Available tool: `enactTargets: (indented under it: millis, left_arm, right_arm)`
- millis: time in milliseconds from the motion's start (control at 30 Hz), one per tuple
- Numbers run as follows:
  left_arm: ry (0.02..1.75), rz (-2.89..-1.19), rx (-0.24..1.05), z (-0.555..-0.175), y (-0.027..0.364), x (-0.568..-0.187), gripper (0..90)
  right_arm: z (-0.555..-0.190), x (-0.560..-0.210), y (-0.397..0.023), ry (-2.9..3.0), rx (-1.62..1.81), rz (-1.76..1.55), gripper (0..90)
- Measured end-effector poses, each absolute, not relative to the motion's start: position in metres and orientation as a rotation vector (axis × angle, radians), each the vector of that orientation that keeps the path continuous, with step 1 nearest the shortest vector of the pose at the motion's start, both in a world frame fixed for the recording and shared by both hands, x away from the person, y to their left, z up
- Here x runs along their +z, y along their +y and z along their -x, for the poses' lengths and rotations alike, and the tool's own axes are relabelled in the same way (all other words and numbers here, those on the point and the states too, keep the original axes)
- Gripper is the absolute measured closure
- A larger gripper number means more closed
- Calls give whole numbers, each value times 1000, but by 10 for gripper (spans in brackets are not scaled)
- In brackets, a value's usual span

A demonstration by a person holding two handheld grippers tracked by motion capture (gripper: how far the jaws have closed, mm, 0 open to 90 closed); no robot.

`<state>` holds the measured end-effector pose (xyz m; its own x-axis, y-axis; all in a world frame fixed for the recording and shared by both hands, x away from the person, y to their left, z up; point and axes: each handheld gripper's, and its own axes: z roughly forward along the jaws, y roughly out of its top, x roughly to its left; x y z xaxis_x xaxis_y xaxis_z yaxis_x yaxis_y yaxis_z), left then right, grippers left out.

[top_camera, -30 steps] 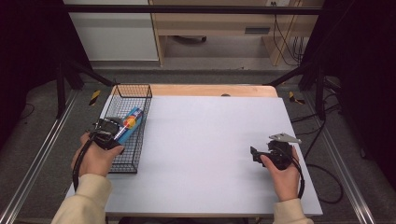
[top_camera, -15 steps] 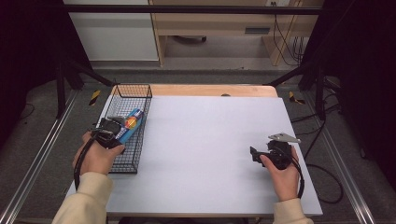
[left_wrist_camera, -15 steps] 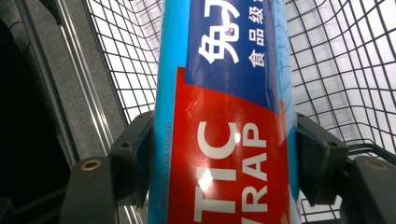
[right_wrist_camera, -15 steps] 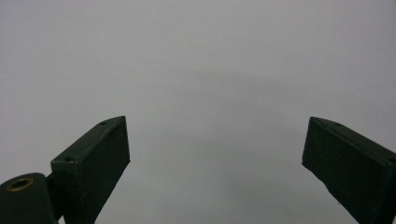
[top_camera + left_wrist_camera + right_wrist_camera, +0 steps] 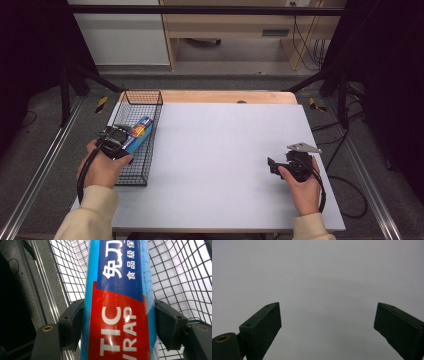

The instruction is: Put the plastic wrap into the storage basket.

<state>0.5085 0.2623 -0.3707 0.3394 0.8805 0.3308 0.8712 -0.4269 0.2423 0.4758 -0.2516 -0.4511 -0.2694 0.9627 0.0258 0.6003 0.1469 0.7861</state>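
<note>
Wrap box [image 5: 117,305]: inside wire basket [image 5: 150,99] at table's left edge, between left gripper's [image 5: 117,322] pads
Left jaws: just eased open slightly, still touching box sides; release likely starting
Right gripper [image 5: 327,327]: spread, empty, near table's right edge

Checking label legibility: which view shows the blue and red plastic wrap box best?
The left gripper view: the blue and red plastic wrap box sits close up between the jaws, print readable. The high view shows it small, in the black wire basket, partly behind the left gripper. The right gripper view faces bare tabletop.
</note>
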Motion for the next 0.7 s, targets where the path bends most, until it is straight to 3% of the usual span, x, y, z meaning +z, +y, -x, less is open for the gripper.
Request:
enactTargets:
  millis: [467,700]
  left_arm:
    - [1647,-2508,661,-505,268,-366,296]
    - [1605,-2460,701,-498,271,-360,190]
  right_arm:
    - [-476,-451,-251,1939,963,-1490,76]
    - [-475,-451,-251,1940,966,-1486,73]
